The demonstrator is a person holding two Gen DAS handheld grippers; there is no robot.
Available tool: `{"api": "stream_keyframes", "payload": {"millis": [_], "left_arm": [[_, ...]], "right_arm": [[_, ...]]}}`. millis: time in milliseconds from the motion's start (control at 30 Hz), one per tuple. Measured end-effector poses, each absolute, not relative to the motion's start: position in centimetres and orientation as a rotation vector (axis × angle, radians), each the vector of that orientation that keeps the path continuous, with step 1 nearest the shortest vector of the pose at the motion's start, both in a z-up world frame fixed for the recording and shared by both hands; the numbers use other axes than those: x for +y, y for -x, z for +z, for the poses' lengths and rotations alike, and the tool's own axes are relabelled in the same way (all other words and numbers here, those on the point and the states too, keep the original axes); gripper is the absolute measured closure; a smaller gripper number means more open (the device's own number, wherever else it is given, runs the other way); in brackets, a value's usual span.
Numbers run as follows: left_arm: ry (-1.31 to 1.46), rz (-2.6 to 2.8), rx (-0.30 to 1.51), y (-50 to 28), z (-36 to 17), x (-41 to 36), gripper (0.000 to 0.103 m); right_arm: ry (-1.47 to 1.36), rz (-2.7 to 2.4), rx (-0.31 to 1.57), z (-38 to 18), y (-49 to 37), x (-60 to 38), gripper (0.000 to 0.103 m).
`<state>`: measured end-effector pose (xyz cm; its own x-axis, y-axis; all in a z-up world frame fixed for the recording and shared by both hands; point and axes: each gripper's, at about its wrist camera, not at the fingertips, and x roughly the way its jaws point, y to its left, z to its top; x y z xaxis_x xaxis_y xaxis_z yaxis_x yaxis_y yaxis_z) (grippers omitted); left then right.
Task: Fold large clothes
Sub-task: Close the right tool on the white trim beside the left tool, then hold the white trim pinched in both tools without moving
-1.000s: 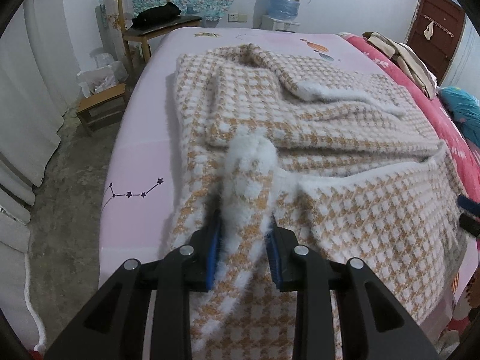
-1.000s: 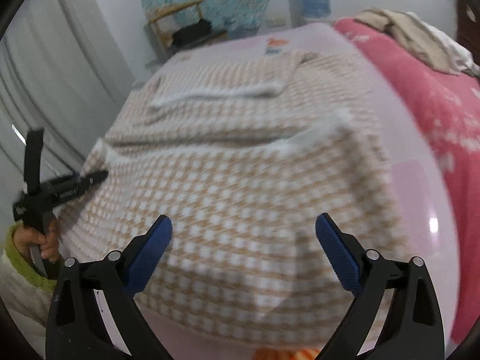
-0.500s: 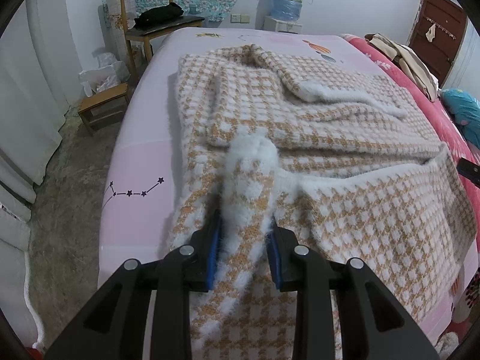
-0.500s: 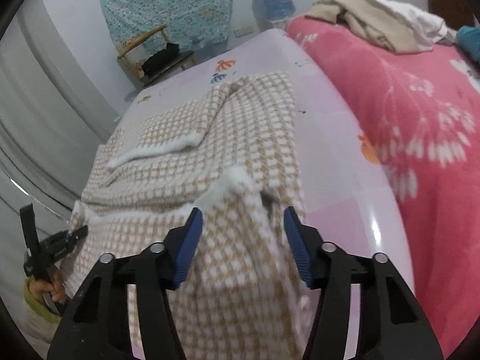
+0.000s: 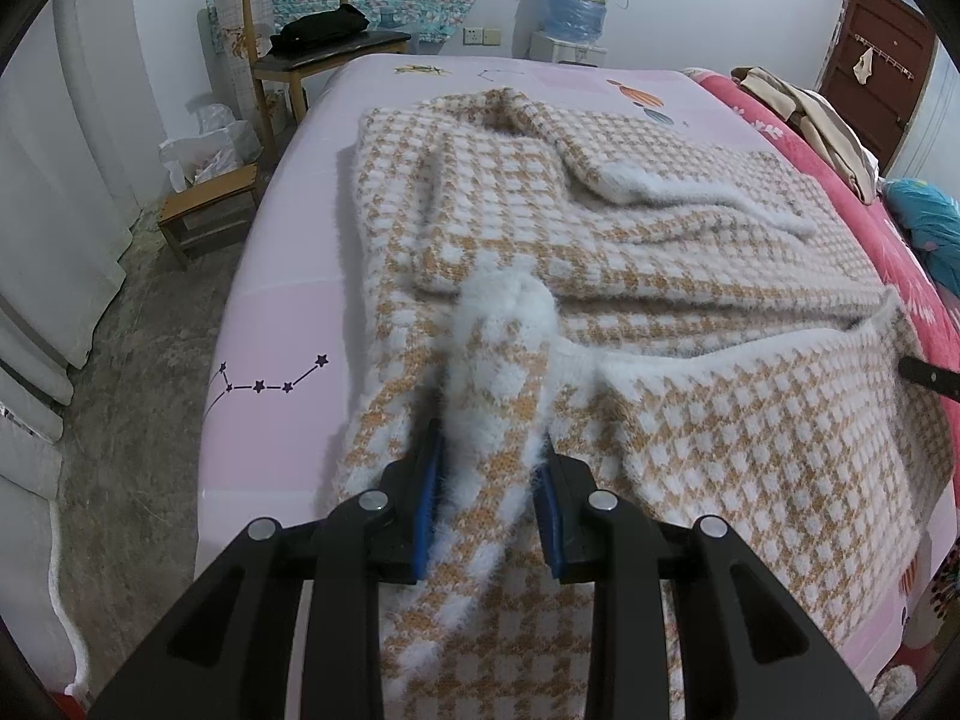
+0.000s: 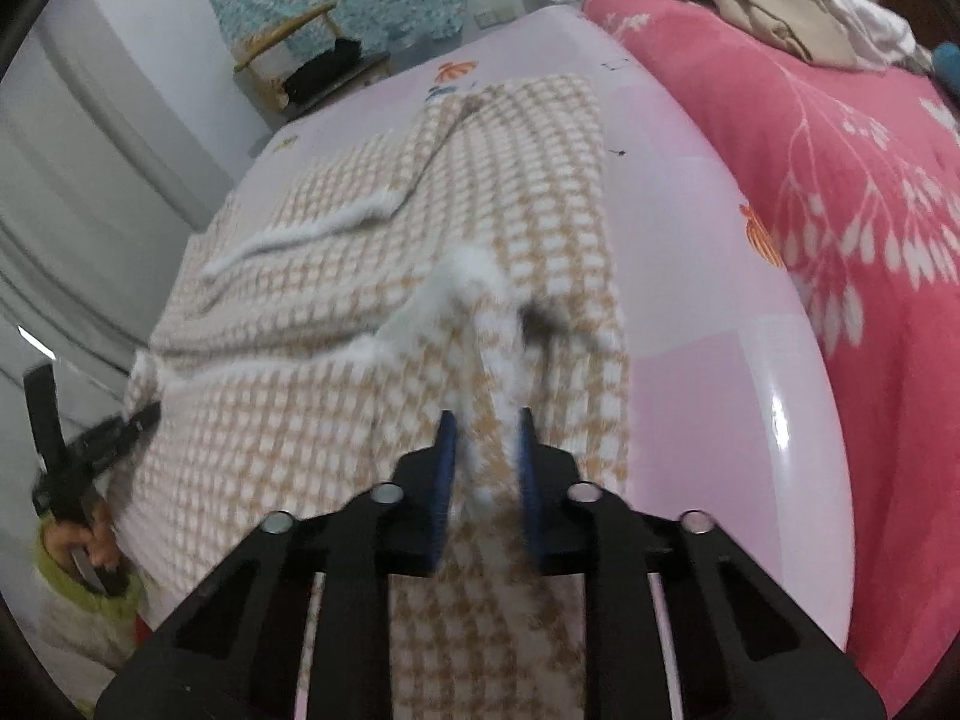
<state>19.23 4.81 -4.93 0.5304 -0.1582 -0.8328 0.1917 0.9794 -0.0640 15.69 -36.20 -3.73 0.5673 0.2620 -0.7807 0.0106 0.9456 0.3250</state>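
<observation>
Both grippers on the near hem of a checked sweater spread on a bed

Left gripper [image 5: 489, 495] nearly closed, blue pads clamping a bunched fluffy fold of the sweater [image 5: 630, 276] at its near left edge; right gripper [image 6: 485, 459] jaws closing, narrow gap, a white-edged fold of the sweater [image 6: 360, 276] between the pads and pressed by them at the near right edge. Right view is blurred. Sweater lies flat on the pink sheet [image 5: 288, 324], orange-and-white check, white fuzzy trim, sleeve folded across the upper part, near hem hanging over the bed edge. In the right view the left gripper [image 6: 141, 417] shows at far left, held by a hand [image 6: 84, 540] in a green cuff. Red blanket [image 6: 840, 180] right of the sheet, beige clothes [image 5: 804, 114] piled on it; chair [image 5: 306, 54] and water bottle [image 5: 579, 0] by the far wall
</observation>
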Motion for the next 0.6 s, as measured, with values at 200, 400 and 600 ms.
{"api": "stream_keyframes", "payload": {"millis": [200,400,600], "left_arm": [[-0.038,-0.205,0.992,-19.2,-4.9,4.8,0.076],[-0.039,-0.207,0.991,-19.3,-4.9,4.9,0.076],[-0.038,-0.206,0.991,-19.3,-4.9,4.8,0.076]], "right_arm": [[-0.163,0.064,0.975,-4.3,-16.3,-34.0,0.088],[-0.066,0.023,0.959,-4.3,-16.1,-31.9,0.087],[-0.067,0.020,0.959,-4.3,-16.0,-32.0,0.086]]}}
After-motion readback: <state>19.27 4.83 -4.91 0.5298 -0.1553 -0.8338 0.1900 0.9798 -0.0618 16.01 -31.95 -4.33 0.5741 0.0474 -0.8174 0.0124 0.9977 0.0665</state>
